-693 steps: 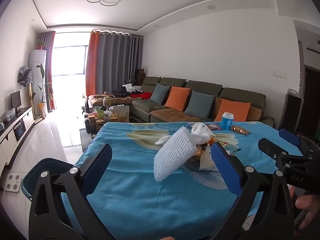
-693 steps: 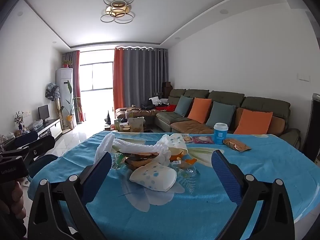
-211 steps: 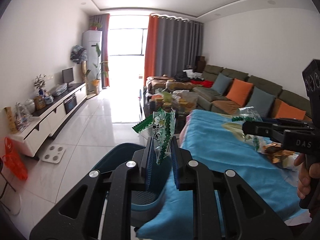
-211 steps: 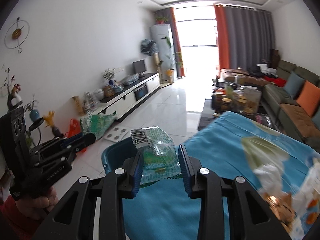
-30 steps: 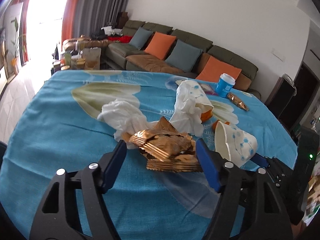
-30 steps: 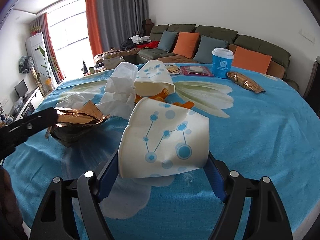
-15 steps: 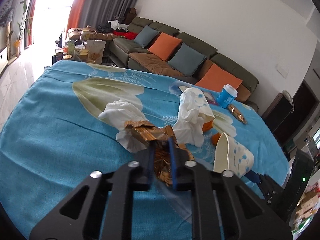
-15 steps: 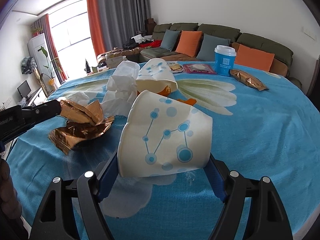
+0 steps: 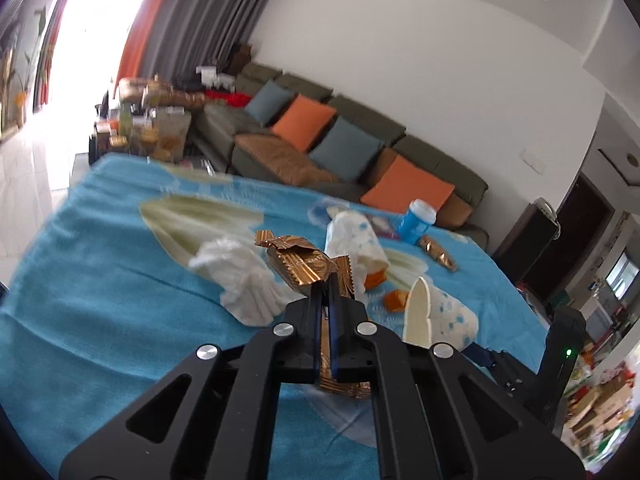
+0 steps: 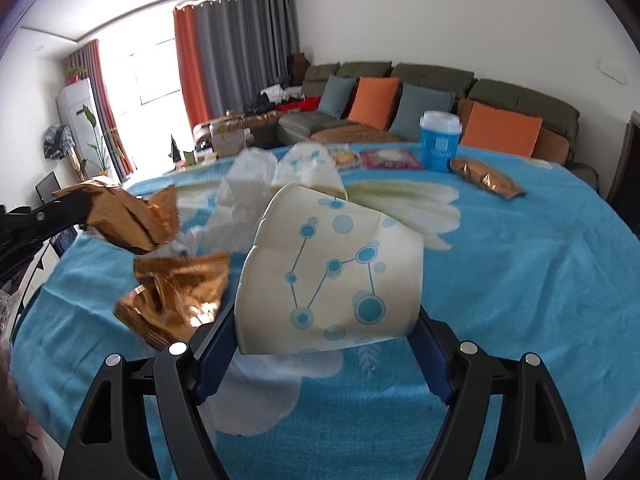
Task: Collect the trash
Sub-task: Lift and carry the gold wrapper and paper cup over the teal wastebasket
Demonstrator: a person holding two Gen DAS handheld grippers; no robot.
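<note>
Wrappers (image 9: 304,266), gold foil, pinched in left gripper (image 9: 326,292) jaws, lifted off counter (image 9: 100,264). Right gripper (image 10: 320,332) jaws wide, pads touching both sides of paper cup (image 10: 332,276). Tissue (image 9: 240,276) just left; counter edge near w/ bare cloth.

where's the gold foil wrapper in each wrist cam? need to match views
Left wrist view: gold foil wrapper at centre, clamped in the left tongs, sticking out past their tips and hanging below them.
Right wrist view: gold foil wrapper at left, gripped by the left tongs, lower part dangling beside the paper cup.
Shared landmark: blue lidded cup at the table's far edge.
</note>
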